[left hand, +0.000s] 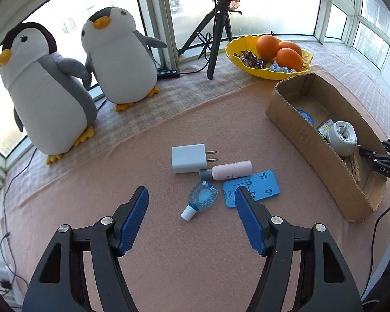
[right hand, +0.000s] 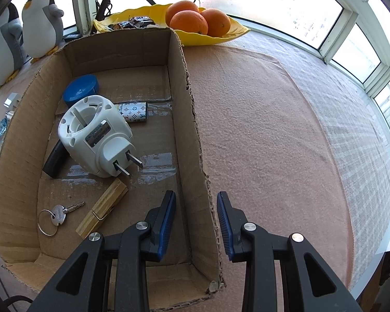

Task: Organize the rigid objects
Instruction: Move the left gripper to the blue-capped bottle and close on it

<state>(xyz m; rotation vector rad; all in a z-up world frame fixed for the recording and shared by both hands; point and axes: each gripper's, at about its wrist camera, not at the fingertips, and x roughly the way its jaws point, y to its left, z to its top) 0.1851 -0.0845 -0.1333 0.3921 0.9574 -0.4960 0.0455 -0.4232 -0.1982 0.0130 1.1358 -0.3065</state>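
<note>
In the left wrist view a white charger (left hand: 188, 158), a pink tube (left hand: 226, 171), a small blue bottle (left hand: 201, 199) and a blue flat stand (left hand: 260, 188) lie together on the pink cloth. My left gripper (left hand: 191, 195) is open above the bottle, holding nothing. The cardboard box (left hand: 312, 140) stands at the right. In the right wrist view the box (right hand: 184, 119) holds a white plug-in device (right hand: 96, 135), a blue lid (right hand: 82, 88), a patterned tube (right hand: 132, 113), a black piece (right hand: 53, 161), a clothespin (right hand: 101, 208) and a key (right hand: 58, 214). My right gripper (right hand: 196, 197) is open, its jaws on either side of the box's right wall.
Two plush penguins (left hand: 65, 78) stand at the back left by the window. A tripod (left hand: 217, 31) and a yellow bowl (left hand: 236, 52) of oranges and sweets sit behind the box. Cables run along the left edge. The right gripper (left hand: 377, 158) shows at the box's near end.
</note>
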